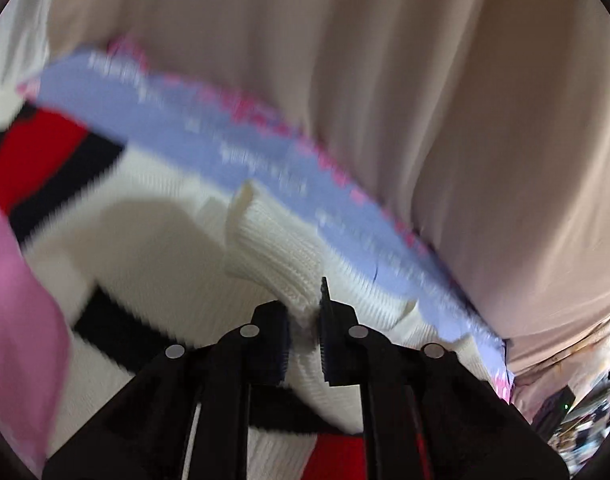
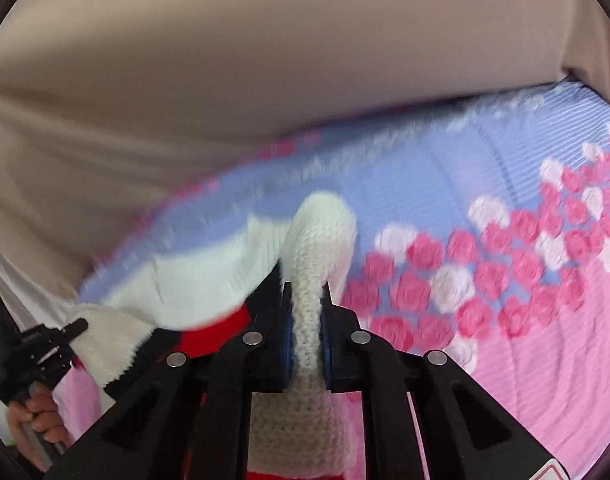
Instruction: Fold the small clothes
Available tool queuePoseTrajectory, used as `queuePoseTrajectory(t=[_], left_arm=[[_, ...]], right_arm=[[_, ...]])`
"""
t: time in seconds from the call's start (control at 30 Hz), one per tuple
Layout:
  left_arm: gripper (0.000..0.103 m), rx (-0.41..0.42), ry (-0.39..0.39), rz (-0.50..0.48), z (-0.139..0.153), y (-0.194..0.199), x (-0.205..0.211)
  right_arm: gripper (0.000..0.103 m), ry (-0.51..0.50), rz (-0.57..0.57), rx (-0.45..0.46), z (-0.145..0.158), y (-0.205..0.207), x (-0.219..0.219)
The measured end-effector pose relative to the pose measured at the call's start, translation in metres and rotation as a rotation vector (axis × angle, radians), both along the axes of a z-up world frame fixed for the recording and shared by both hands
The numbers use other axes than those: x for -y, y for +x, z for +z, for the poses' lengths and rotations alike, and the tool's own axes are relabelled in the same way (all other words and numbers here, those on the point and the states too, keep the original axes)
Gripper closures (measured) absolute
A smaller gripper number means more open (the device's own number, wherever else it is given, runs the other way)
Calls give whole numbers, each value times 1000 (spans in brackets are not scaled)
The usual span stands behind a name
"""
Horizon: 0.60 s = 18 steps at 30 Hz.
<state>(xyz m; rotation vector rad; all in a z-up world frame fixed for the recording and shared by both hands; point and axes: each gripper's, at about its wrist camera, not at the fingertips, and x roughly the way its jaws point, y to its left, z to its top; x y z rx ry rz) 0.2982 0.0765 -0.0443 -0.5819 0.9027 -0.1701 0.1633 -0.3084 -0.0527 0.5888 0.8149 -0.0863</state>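
Note:
A small white knit sweater (image 1: 177,248) with red and black stripes is held up over a bedspread. My left gripper (image 1: 305,312) is shut on a ribbed white edge (image 1: 273,248) of it. My right gripper (image 2: 307,300) is shut on another white knit fold (image 2: 319,232) of the same sweater (image 2: 201,276). The left gripper (image 2: 29,348) and the hand that holds it show at the lower left of the right wrist view. Both views are blurred by motion.
The bedspread (image 2: 485,208) is blue and pink with a rose print. A beige upholstered headboard (image 2: 265,60) rises behind it, also in the left wrist view (image 1: 445,100). A pink cloth (image 1: 21,292) hangs at the left.

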Motion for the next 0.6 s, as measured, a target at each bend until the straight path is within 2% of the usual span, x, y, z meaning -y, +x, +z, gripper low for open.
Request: queuePoseTrajectory(t=[0.03, 0.07, 0.13, 0.17, 0.2, 0.23, 0.33, 0.4, 0.43, 0.5, 0.57, 0.6], left_arm=[[92, -7, 2, -11, -6, 5, -1], [92, -34, 13, -17, -18, 11, 1], [92, -152, 107, -33, -61, 15, 7], [92, -207, 139, -37, -82, 19, 14], [92, -244, 144, -34, -97, 16, 15], [92, -191, 127, -17, -96, 9, 13], [91, -204, 82, -5, -97, 8, 12], [91, -207, 77, -7, -100, 8, 9], [91, -199, 82, -6, -100, 6, 8], [90, -190, 104, -9, -94, 0, 8], [90, -184, 123, -16, -93, -6, 11], [90, -185, 118, -17, -89, -13, -5]], right_arm=[[93, 14, -12, -4, -6, -2, 5], [93, 3, -6, -52, -22, 1, 7], [93, -51, 14, -190, -59, 10, 3], [92, -58, 33, -224, -73, 12, -1], [90, -77, 18, -195, -68, 10, -2], [87, -89, -1, -205, -60, 9, -2], [85, -137, -49, -110, -20, -11, -7], [83, -162, -31, -55, -1, -25, -19], [83, -163, -6, -51, -1, -27, -25], [88, -177, 85, -119, -22, -27, -42], [92, -200, 117, -237, -60, -23, -40], [103, -175, 115, -215, -70, -25, -35]])
